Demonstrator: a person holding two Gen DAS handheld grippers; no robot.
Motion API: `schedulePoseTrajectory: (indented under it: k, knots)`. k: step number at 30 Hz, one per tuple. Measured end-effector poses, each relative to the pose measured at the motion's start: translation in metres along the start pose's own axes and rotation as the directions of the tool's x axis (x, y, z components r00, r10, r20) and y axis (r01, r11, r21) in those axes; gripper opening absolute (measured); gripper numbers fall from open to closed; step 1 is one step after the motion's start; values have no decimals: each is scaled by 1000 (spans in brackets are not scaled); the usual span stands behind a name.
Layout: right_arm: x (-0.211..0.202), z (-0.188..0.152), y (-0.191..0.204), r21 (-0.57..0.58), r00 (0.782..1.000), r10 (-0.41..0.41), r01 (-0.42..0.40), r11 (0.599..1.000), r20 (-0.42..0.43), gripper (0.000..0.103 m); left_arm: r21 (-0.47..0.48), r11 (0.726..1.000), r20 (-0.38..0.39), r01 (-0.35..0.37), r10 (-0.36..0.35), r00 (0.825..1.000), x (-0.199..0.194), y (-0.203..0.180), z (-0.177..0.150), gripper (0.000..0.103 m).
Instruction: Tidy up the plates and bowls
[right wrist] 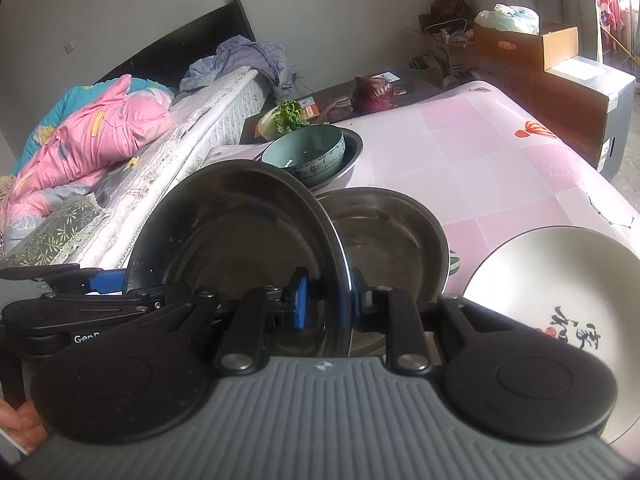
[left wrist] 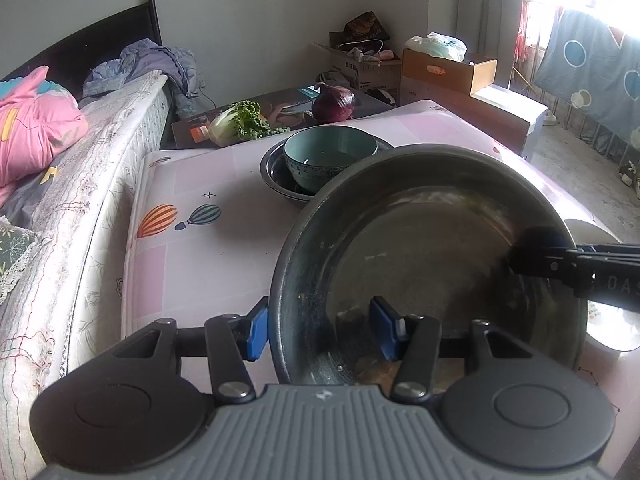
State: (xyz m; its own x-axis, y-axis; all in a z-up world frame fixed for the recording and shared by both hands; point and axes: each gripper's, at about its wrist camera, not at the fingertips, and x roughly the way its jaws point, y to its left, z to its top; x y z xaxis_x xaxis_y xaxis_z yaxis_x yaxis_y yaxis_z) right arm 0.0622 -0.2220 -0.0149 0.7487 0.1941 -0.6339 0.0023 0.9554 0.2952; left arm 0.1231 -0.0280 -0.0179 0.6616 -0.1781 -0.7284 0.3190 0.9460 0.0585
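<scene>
Tilting on edge, the steel pan [right wrist: 240, 232] is pinched by both tools [left wrist: 320, 330] [right wrist: 326, 300], mouth facing left.

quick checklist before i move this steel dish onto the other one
1. Right tool pads straddle the rim of the held steel dish: ok.
2. Left tool clamped on the rim: cannot tell; one pad sits outside, the other well inside.
3. Held dish lifted and tilted off the table: ok.
4. Second steel dish empty to receive it: ok.
5. Teal bowl seated in its steel basin: ok; gap to the held dish cannot tell.
6. White plate apart from both dishes: ok.
</scene>
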Motion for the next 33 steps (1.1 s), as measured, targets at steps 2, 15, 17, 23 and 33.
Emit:
schedulePoseTrajectory:
  k: [2, 15, 17, 23, 33]
  knots:
    - [9, 7, -7, 6, 1000, -11, 11, 1000, -13, 21, -3, 1000, -12, 11, -11, 1000, 11, -2, 5, 53]
    - [51, 15, -29, 5, 994, -50, 51, 999, -99, 21, 1, 999, -69, 41, -40, 997, 46, -8, 10, 53]
    - [54, 14, -27, -10, 993, -61, 61, 998, -99, 21, 7, 999, -63, 40, -40, 997, 46, -9, 10, 53]
    - [54, 15, -21, -79, 989, -130, 124, 989, -67, 37, 19, 998, -49, 58, -57, 997, 43, -12, 10, 54]
    - [35, 18, -31, -61, 987, -160, 159, 985, -12, 51, 1, 998, -7, 67, -67, 998, 24, -10, 6, 55]
